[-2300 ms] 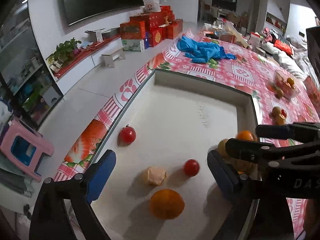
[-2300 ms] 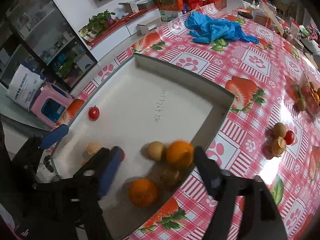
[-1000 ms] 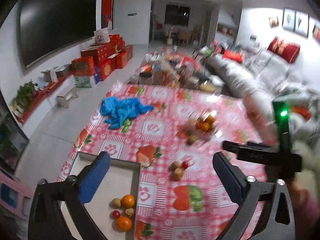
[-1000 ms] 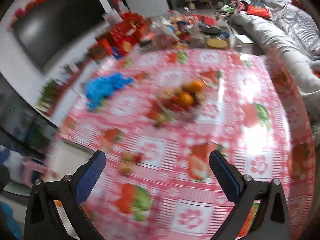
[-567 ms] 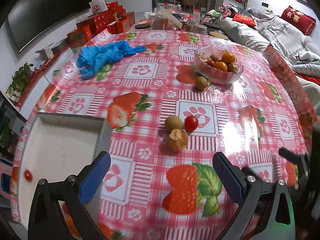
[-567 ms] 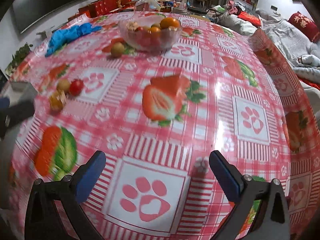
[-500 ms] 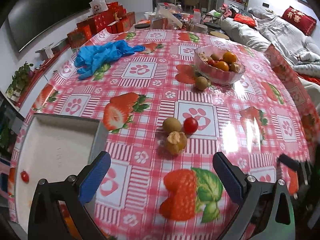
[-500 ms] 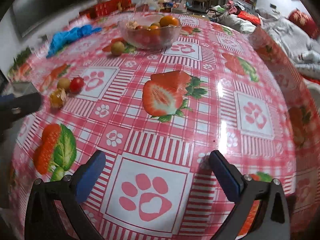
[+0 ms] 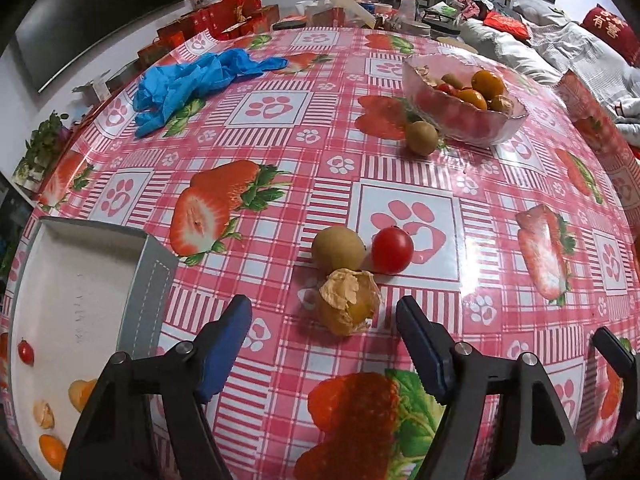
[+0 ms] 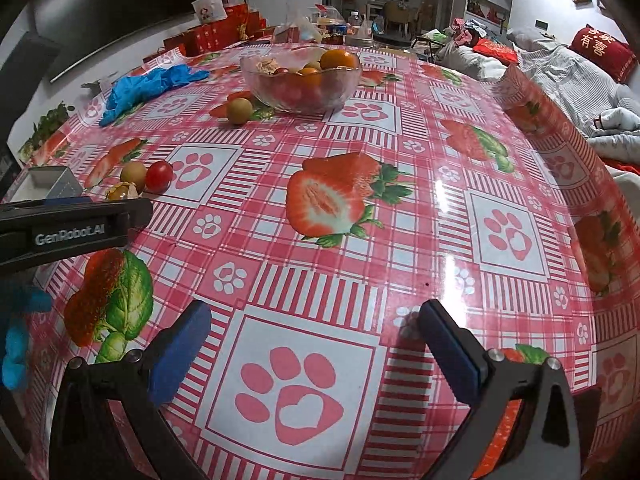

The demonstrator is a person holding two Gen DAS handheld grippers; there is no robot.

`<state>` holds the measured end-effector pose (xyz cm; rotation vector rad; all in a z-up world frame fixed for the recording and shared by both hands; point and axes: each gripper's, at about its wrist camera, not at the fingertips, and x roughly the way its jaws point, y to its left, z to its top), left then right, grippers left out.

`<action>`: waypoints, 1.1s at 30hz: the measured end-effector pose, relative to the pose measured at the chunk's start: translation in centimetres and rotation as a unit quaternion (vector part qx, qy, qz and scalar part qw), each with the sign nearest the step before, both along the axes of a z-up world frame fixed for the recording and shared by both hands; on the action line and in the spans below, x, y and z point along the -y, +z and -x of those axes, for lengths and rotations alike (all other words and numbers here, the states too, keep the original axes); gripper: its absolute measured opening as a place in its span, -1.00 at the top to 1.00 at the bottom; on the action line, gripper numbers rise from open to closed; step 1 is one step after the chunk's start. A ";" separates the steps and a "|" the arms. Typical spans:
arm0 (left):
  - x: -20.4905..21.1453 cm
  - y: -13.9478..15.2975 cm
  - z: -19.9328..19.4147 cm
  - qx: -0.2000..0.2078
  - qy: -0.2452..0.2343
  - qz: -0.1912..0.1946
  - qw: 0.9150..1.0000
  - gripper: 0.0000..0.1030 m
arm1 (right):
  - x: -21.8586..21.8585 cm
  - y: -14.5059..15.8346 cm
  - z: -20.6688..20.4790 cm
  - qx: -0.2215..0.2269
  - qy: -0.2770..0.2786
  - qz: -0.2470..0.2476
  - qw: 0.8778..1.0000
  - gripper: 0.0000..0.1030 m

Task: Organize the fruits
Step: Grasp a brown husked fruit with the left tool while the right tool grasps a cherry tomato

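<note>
Left fingers closing in on the husked fruit, right ones just hanging out

The left gripper (image 9: 324, 322) is pointed down at the table (image 9: 400, 168), its fingers (image 9: 224, 344) closing but not touching anything so far; the papery husked fruit (image 9: 349, 305) sits just ahead of the gap between them, touching a brown round fruit (image 9: 338, 248) with a cherry tomato (image 9: 392, 249) right beside it. The right gripper (image 10: 316, 340) is spread wide and empty over a paw print on the cloth. The glass bowl (image 9: 464, 120) of fruit is farther back with another brown fruit (image 9: 422, 137) next to it. The grey tray (image 9: 156, 280) at the left holds a small tomato (image 9: 25, 351) and some orange pieces.
</note>
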<state>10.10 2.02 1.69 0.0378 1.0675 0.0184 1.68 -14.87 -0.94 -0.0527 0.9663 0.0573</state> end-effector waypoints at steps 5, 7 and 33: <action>0.0 0.1 -0.5 0.003 0.004 0.020 1.000 -0.15 | 0.0 0.0 0.0 0.000 0.000 0.000 1.000 -1.00; 0.1 0.2 -0.4 0.008 -0.002 0.025 1.000 0.15 | -0.1 -0.1 0.0 -0.001 0.000 0.000 1.000 -1.00; -5.0 0.2 9.2 0.022 -0.003 0.037 0.999 0.46 | -10.4 -0.4 -7.6 -0.051 0.093 0.010 0.994 -0.99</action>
